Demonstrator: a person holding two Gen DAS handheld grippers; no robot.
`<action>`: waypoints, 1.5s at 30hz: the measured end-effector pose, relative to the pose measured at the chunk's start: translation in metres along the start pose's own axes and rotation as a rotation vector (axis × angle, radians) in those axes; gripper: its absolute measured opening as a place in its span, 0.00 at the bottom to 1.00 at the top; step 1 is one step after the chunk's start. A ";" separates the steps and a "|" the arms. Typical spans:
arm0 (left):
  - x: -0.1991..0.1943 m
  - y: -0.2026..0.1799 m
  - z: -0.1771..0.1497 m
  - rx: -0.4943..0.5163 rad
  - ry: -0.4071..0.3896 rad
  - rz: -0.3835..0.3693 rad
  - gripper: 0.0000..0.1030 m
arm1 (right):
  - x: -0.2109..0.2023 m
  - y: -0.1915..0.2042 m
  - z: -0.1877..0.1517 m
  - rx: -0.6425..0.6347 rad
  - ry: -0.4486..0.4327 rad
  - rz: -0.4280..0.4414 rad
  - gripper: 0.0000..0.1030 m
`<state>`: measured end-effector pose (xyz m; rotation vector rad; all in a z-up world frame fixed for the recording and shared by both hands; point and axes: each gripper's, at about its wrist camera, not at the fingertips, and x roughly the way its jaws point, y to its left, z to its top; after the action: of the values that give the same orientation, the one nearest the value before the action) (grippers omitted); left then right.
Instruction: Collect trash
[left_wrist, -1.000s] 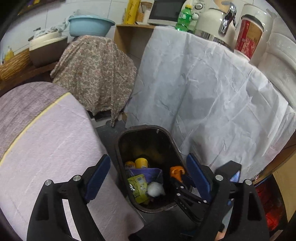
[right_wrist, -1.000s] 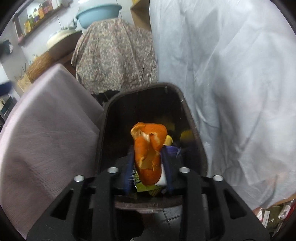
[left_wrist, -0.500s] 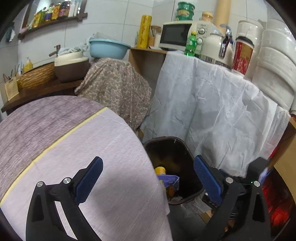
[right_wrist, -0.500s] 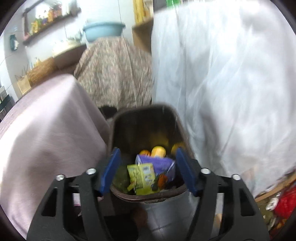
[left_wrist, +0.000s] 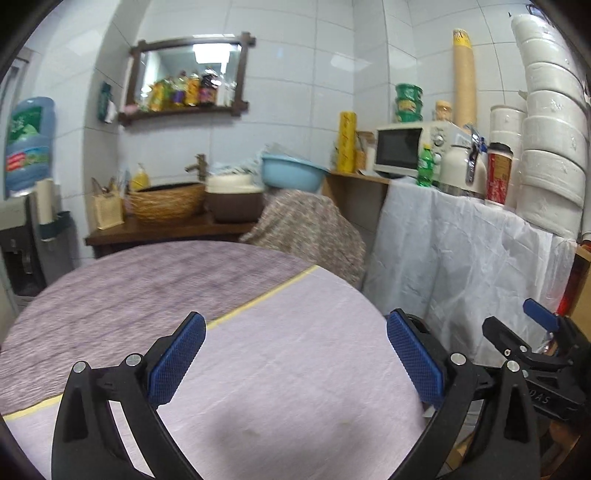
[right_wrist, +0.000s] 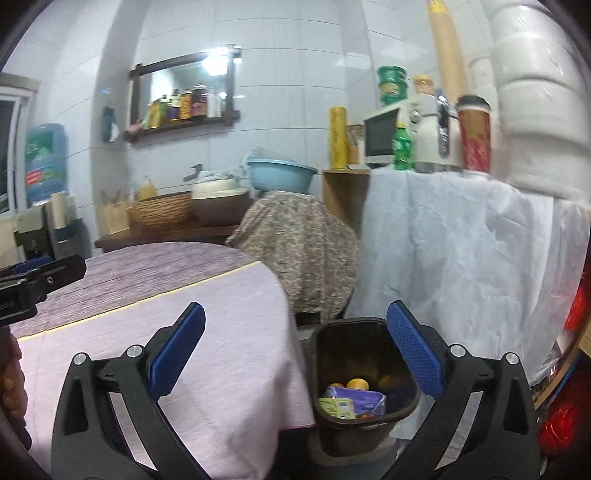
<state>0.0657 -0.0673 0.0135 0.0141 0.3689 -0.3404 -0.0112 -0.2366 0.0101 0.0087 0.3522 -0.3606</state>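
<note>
My left gripper (left_wrist: 295, 354) is open and empty above the round table (left_wrist: 184, 295) with its purple cloth. My right gripper (right_wrist: 295, 354) is open and empty, raised above and in front of the dark trash bin (right_wrist: 404, 410). The bin stands on the floor between the table (right_wrist: 207, 332) and the white-draped counter (right_wrist: 461, 258). Inside it lie a purple wrapper (right_wrist: 364, 398), a yellow-green packet (right_wrist: 338, 406) and yellow round pieces (right_wrist: 356, 384). The right gripper also shows at the right edge of the left wrist view (left_wrist: 535, 343). The bin is hidden in the left wrist view.
A floral-covered object (right_wrist: 299, 251) stands behind the bin. The counter holds a microwave (left_wrist: 402, 149), a green bottle (left_wrist: 426, 166), a kettle (left_wrist: 465, 170) and stacked white bowls (left_wrist: 550, 147). A side shelf holds a woven basket (left_wrist: 166, 201) and a blue basin (left_wrist: 291, 175).
My right gripper opened and let the orange peel fall into the bin, then rose and drew back. My left gripper lifted from over the bin to above the table.
</note>
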 end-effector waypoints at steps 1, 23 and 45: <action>-0.007 0.004 -0.003 0.004 -0.017 0.021 0.95 | -0.005 0.006 0.000 -0.008 -0.006 0.012 0.94; -0.060 0.038 -0.019 -0.064 -0.101 0.195 0.95 | -0.041 0.047 -0.003 -0.003 -0.053 0.135 0.94; -0.062 0.040 -0.020 -0.075 -0.095 0.224 0.95 | -0.037 0.044 -0.007 0.005 -0.045 0.117 0.94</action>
<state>0.0178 -0.0079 0.0147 -0.0340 0.2828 -0.1053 -0.0312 -0.1824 0.0140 0.0256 0.3047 -0.2449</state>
